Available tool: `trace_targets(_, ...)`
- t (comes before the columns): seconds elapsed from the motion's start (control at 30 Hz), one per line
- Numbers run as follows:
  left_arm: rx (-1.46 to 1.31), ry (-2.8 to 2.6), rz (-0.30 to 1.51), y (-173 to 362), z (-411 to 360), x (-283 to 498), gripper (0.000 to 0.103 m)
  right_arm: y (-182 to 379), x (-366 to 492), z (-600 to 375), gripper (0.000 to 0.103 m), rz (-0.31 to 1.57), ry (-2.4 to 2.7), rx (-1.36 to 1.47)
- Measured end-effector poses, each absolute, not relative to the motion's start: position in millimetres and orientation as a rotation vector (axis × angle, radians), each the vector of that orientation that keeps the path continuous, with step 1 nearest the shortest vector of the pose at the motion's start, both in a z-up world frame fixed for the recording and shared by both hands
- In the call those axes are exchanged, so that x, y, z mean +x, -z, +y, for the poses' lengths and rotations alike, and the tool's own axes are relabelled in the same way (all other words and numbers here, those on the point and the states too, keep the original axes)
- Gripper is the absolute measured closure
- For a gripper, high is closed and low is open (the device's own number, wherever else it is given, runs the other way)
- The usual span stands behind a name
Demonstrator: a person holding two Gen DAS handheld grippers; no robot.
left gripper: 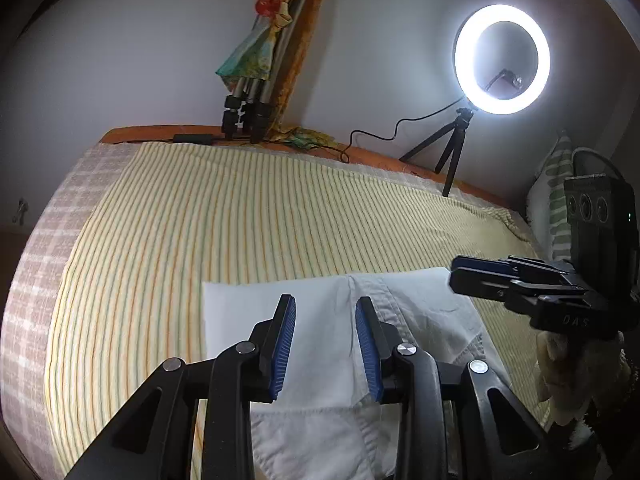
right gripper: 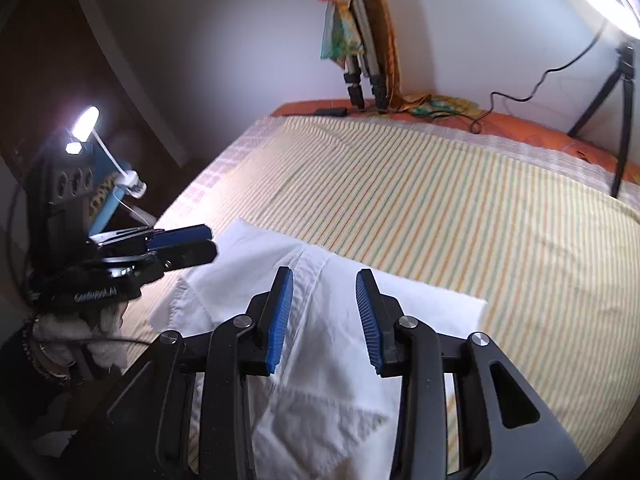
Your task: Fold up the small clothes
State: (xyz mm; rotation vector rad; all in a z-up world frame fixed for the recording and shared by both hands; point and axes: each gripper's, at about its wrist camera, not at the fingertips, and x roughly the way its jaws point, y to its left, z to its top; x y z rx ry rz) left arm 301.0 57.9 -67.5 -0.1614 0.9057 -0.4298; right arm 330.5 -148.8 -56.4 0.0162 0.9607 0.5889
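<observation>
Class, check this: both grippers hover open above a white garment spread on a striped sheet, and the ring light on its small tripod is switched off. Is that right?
One detail is wrong: the ring light is on, glowing bright white in the left wrist view. The rest holds: the left gripper and right gripper are open over the white garment on the striped sheet.

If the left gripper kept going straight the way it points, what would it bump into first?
Most likely the white cotton garment lying on the striped yellow bedsheet. The open left gripper points down over it, with nothing visible between; depth is hard to judge.
</observation>
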Motion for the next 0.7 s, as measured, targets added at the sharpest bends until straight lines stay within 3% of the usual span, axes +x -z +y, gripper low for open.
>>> trace_targets(0.43, -0.122, 0.414, 0.951, 136.2, 45.1, 328.1, 0.073, 125.1, 343.5, -119.7, 0.068, 1.044, -0.582, -0.154)
trace_targets(0.7, -0.174, 0.399, 0.953, 110.7, 68.5, 321.1, 0.073, 93.1, 333.8, -152.6, 0.068, 1.014, -0.584, -0.019)
